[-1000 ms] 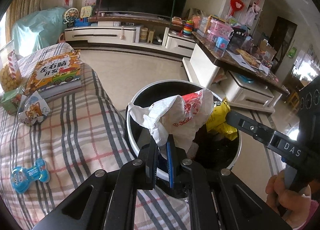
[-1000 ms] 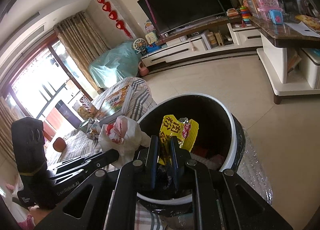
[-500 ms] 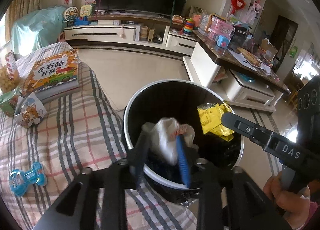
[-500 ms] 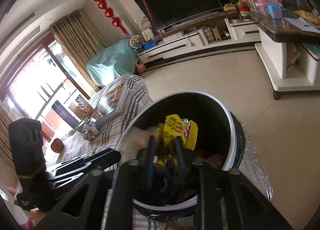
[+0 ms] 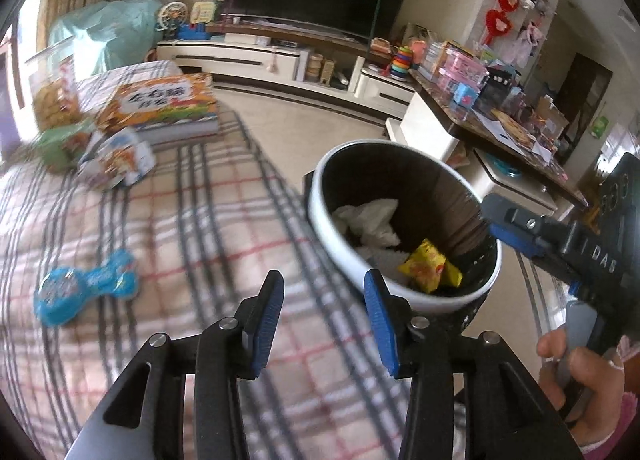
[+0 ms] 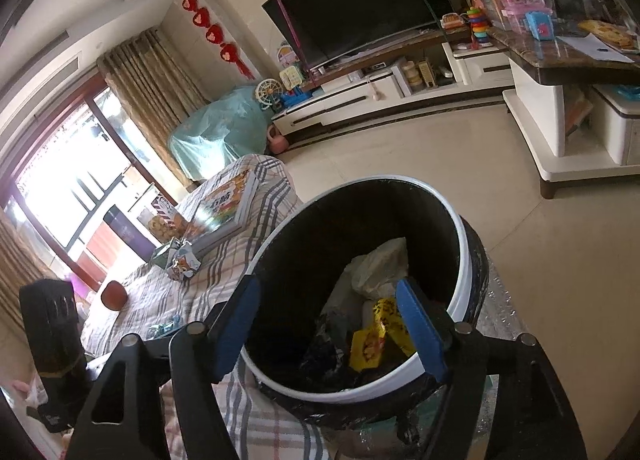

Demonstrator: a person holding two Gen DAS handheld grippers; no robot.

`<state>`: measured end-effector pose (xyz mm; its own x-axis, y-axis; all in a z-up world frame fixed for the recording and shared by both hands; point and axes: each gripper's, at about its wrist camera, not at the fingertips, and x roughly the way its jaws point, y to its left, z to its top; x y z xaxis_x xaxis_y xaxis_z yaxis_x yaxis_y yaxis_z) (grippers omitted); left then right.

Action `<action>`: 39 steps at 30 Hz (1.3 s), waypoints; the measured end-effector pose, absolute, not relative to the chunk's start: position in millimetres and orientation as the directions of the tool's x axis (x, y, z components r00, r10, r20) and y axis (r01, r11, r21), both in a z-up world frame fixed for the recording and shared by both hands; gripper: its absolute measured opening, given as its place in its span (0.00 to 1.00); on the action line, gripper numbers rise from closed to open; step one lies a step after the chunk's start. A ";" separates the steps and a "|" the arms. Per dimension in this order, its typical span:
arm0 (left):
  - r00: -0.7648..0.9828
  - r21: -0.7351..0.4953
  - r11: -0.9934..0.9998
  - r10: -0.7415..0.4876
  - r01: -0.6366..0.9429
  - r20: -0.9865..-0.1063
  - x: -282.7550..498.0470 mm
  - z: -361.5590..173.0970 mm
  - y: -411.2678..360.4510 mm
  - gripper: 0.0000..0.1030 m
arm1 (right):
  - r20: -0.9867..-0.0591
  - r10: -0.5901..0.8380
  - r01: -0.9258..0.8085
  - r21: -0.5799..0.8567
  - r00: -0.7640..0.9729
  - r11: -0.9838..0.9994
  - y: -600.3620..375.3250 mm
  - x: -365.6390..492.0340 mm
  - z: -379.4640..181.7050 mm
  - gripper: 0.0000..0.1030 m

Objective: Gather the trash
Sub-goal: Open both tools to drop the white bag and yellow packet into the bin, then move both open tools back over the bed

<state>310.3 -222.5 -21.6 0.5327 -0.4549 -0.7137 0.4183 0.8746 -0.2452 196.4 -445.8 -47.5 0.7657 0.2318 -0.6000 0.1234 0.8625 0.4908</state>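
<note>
Left wrist view: both grippers' jaws opening, empty, over the trash bin (image 5: 320,195); next, approach the blue wrapper (image 5: 82,288) squarely.

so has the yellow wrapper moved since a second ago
Yes. The yellow wrapper was up at the rim of the trash bin between the right gripper's jaws; it now lies down inside the bin, and those opening jaws are empty.

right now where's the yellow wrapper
In the bin, near its front wall, just below the white bag; left wrist view shows the yellow wrapper right of centre.
</note>
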 end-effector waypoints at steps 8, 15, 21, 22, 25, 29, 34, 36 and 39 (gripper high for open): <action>0.560 -0.252 0.897 -0.427 0.364 -0.710 285.2 -18.1 -179.1 0.41 | -0.586 0.260 0.071 0.481 0.768 0.874 -414.2 191.8 -39.1 0.73; 0.589 -0.230 0.916 -0.390 0.329 -0.708 263.5 -13.4 -139.7 0.42 | -0.582 0.313 -0.007 0.466 0.751 0.885 -374.6 193.4 -34.2 0.76; 0.608 -0.219 0.930 -0.360 0.295 -0.708 254.1 -12.4 -107.4 0.44 | -0.588 0.359 -0.067 0.459 0.725 0.886 -341.8 196.0 -36.5 0.79; 0.612 -0.215 0.933 -0.353 0.289 -0.708 251.5 -11.8 -101.2 0.45 | -0.591 0.368 -0.075 0.460 0.718 0.885 -336.1 197.5 -37.8 0.80; 0.620 -0.199 0.940 -0.333 0.278 -0.711 248.8 -10.9 -86.1 0.51 | -0.598 0.388 -0.098 0.459 0.701 0.883 -321.2 200.9 -40.2 0.81; 0.617 -0.169 0.945 -0.312 0.280 -0.722 254.2 -11.4 -72.3 0.56 | -0.604 0.412 -0.128 0.456 0.682 0.880 -303.2 207.7 -42.7 0.84; 0.606 -0.139 0.941 -0.307 0.308 -0.734 271.5 -12.0 -68.5 0.59 | -0.616 0.435 -0.164 0.446 0.657 0.880 -285.9 220.6 -45.8 0.84; 0.593 -0.125 0.934 -0.313 0.336 -0.742 278.1 -13.5 -69.9 0.63 | -0.621 0.443 -0.171 0.448 0.647 0.878 -281.4 225.1 -48.2 0.84; 0.590 -0.091 0.927 -0.304 0.363 -0.748 291.5 -16.6 -71.5 0.66 | -0.629 0.446 -0.175 0.445 0.637 0.878 -277.0 233.7 -51.4 0.84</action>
<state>291.5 -71.5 -16.6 0.5900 -0.3043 -0.7478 0.3628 0.9274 -0.0912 233.7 -277.0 -51.4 0.6369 0.4460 -0.6288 -0.1751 0.8780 0.4455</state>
